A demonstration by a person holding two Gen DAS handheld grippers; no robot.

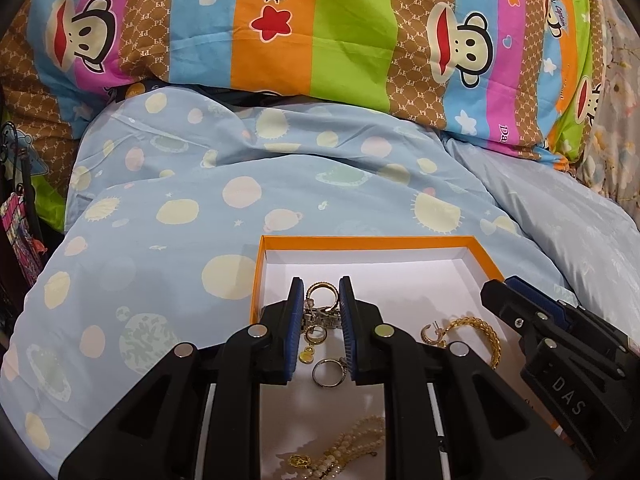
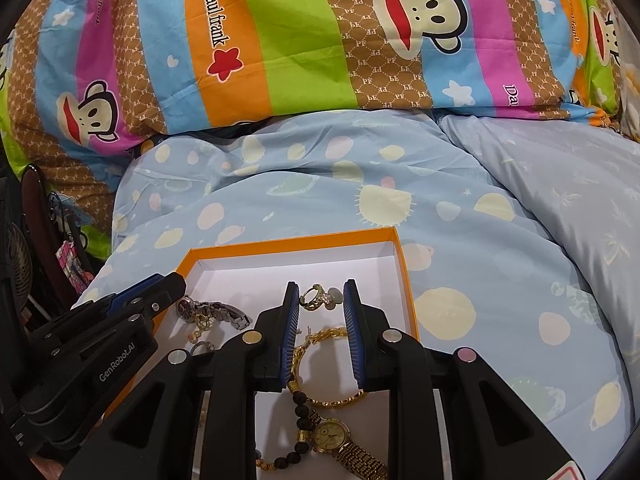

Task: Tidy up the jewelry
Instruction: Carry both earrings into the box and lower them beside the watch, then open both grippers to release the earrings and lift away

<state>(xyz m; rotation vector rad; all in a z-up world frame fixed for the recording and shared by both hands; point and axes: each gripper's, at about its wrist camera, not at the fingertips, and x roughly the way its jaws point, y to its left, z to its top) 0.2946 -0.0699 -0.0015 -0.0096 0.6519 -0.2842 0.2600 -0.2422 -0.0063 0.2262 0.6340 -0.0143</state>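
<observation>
An orange box (image 1: 360,242) with a white inside lies on the bed and also shows in the right wrist view (image 2: 304,242). My left gripper (image 1: 321,285) is open above gold hoop earrings (image 1: 320,292), a silver watch (image 1: 320,316) and a silver ring (image 1: 329,372). A gold chain bracelet (image 1: 482,330) and a pearl strand (image 1: 352,444) lie nearby. My right gripper (image 2: 321,288) is open above a gold ring with stones (image 2: 318,297). A gold bracelet (image 2: 320,338), a dark bead bracelet (image 2: 301,412) and a gold watch (image 2: 336,436) lie below it. Neither gripper holds anything.
The box rests on a light blue quilt (image 1: 200,216) with pale dots. A striped cartoon pillow (image 1: 280,28) lies behind. Dark objects and a small fan (image 2: 16,264) stand at the left edge of the bed.
</observation>
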